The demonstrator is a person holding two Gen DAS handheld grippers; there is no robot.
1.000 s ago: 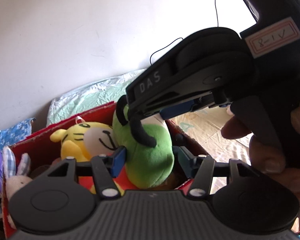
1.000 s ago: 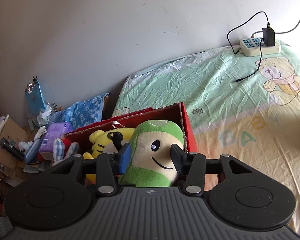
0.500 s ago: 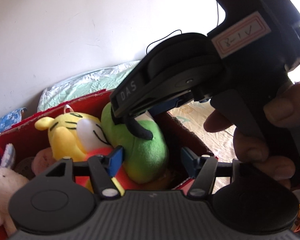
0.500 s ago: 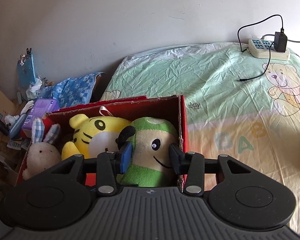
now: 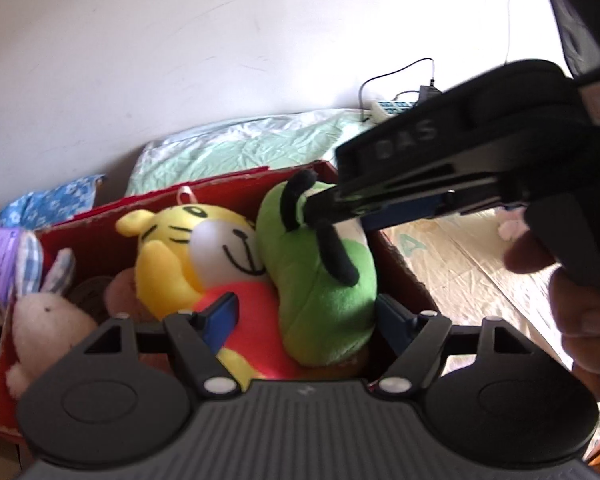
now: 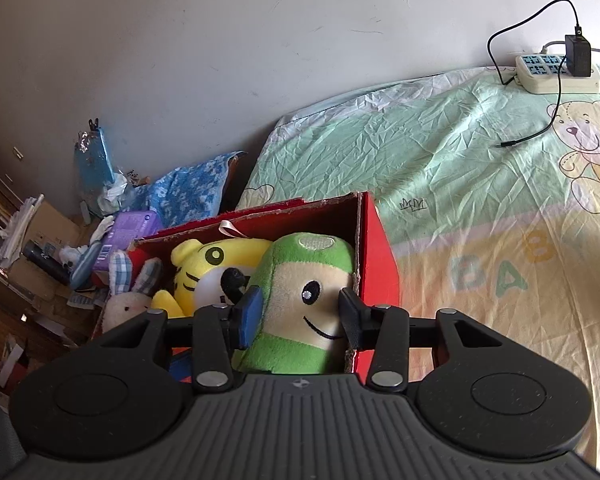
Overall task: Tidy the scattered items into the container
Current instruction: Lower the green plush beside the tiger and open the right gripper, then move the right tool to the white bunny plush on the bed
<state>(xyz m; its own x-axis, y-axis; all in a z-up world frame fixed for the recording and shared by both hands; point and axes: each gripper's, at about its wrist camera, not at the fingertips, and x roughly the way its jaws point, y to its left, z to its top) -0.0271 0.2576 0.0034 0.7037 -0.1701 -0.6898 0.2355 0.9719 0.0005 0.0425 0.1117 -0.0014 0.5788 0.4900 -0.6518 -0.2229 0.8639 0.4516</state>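
Observation:
A red cardboard box [image 6: 374, 248] stands against the bed's edge. In it lie a yellow tiger plush [image 5: 172, 256] and a white bunny plush [image 5: 48, 312]. A green plush [image 6: 300, 280] sits at the right end of the box [image 5: 160, 208], beside the tiger [image 6: 196, 264]. My right gripper [image 6: 300, 316] is shut on the green plush's head, one finger on each side of its face. The left wrist view shows that gripper [image 5: 328, 210] from the side, on top of the green plush [image 5: 328, 280]. My left gripper [image 5: 308, 320] hovers open over the box, holding nothing.
A rumpled green and yellow bed sheet [image 6: 460, 184] spreads right of the box, with a power strip [image 6: 556, 72] and black cable near the wall. Cartons and clutter [image 6: 40, 248] and a purple pack [image 6: 128, 228] lie left. A hand [image 5: 580, 312] holds the right gripper.
The right gripper has carried the green plush down into the box's right end beside the tiger. The left gripper has drawn back a little, so more of the box shows.

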